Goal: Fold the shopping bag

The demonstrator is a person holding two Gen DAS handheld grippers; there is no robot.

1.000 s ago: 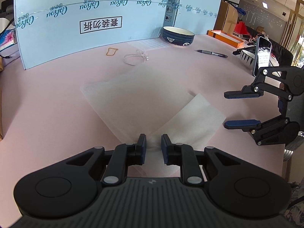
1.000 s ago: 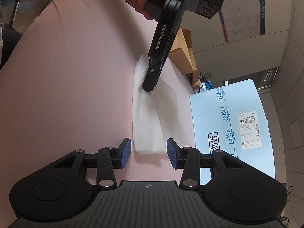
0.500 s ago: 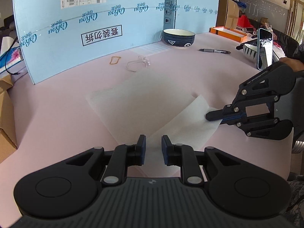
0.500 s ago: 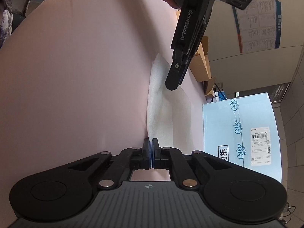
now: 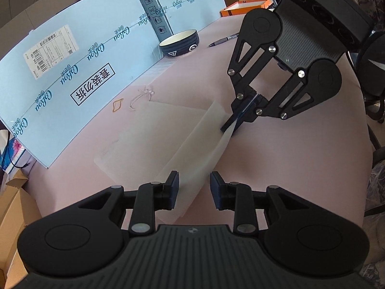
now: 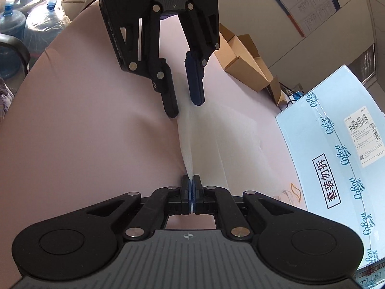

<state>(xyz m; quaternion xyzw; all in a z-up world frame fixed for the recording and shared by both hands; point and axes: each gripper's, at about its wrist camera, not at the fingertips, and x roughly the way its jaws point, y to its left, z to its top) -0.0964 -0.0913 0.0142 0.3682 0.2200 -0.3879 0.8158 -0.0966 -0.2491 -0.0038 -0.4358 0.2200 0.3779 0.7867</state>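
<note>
A thin, translucent white shopping bag (image 5: 168,139) lies on a smooth pale-pink tabletop (image 5: 288,159), most of it flat, its near edge lifted into a soft upright ridge that runs between the two tools. The film looks matte and slightly frosted, with sharp straight creases.

The right gripper (image 6: 191,190) has its blue-padded fingers pressed together on one end of that raised edge; from the left wrist view the same black linkage tool (image 5: 237,120) pinches the bag's corner, and the film stretches taut away from it.

The left gripper (image 5: 194,185) has its jaws opening: the bag's edge passes between the two blue pads without either pressing on it. From the right wrist view, its fingers (image 6: 184,101) hang spread just above the far end of the ridge.

Behind the bag stands a light-blue cardboard carton (image 5: 79,72) with printed lettering and a barcode label. Near it lie a dark glazed bowl (image 5: 180,44), a pen (image 5: 222,41), a loop of white string (image 5: 142,96) and an orange rubber band (image 5: 118,103).
</note>
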